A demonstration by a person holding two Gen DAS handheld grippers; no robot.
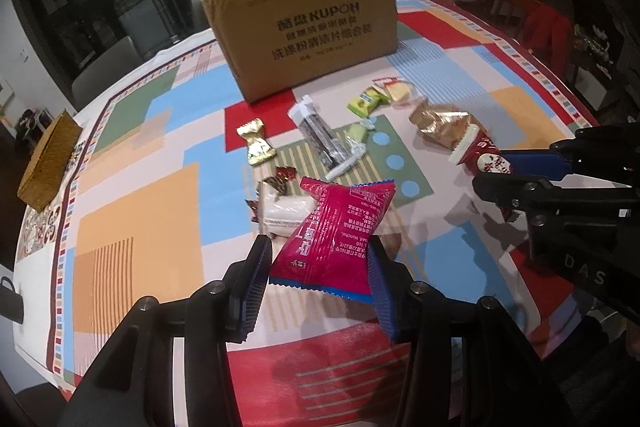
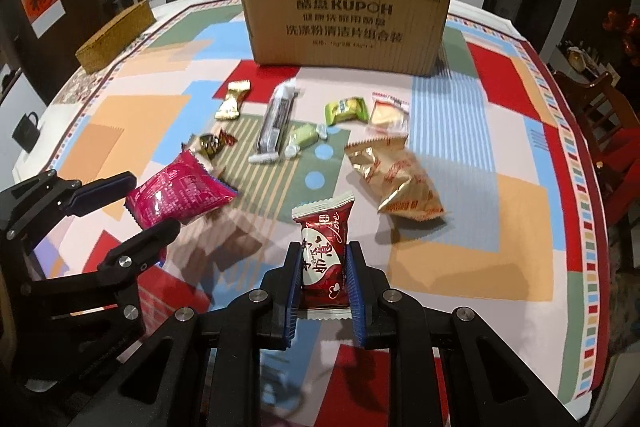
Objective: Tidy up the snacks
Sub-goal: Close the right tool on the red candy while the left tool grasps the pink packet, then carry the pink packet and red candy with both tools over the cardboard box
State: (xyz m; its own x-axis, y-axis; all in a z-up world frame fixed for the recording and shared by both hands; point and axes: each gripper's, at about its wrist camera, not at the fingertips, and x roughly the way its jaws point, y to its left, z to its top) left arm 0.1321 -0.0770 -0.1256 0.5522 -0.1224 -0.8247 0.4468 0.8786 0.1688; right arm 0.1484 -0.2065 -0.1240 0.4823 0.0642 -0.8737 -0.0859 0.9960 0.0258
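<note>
My left gripper (image 1: 320, 253) is shut on a magenta snack packet (image 1: 334, 227), which hangs lifted above the tablecloth. In the right wrist view the same left gripper (image 2: 148, 207) shows at the left with the magenta packet (image 2: 180, 195) sticking out of its jaws. A dark red packet with a white label (image 2: 324, 247) stands upright in my right gripper (image 2: 324, 261), which is shut on it. The left wrist view shows that right gripper (image 1: 504, 177) at the right edge, gripping the dark red packet (image 1: 486, 157). A brown cardboard box (image 1: 304, 27) (image 2: 344, 23) stands at the back.
Loose snacks lie in front of the box: a gold candy (image 2: 232, 99), a long clear-and-black packet (image 2: 274, 123), green packets (image 2: 346, 111), a clear-wrapped cake (image 2: 388, 115), a crumpled golden bag (image 2: 396, 179), a white packet (image 1: 284, 211). A woven box (image 2: 116, 37) sits far left.
</note>
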